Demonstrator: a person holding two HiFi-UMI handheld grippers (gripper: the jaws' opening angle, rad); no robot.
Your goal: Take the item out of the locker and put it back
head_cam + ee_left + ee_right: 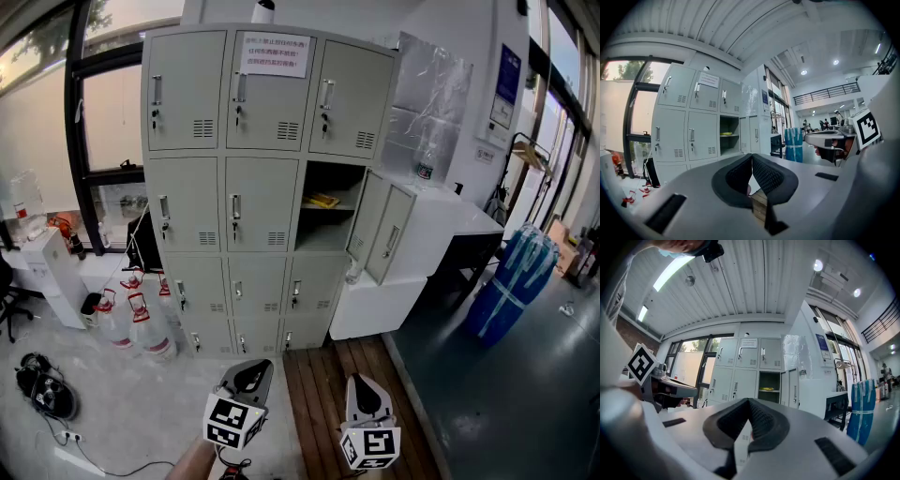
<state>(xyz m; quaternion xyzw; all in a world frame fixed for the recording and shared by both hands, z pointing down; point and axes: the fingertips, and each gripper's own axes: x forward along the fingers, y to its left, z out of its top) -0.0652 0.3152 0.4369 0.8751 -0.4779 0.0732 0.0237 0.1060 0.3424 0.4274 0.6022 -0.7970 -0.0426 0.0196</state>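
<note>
Head view: pale grey metal locker bank (187,187) at 12 o'clock. One compartment (333,225) stands open for access, with flat yellow item (322,201), perhaps packet, on its shelf. Left gripper (251,367) and right gripper (364,384) at 6, well apart from it.
Left gripper view: jaws together, empty.
Right gripper view: jaws together, empty; item at 12.

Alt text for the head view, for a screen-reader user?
A grey bank of lockers stands ahead with one second-row compartment open, its door swung right and a yellow item on its shelf. Low in the frame, the left hand-held gripper and right hand-held gripper point toward it, both shut and empty.
</note>
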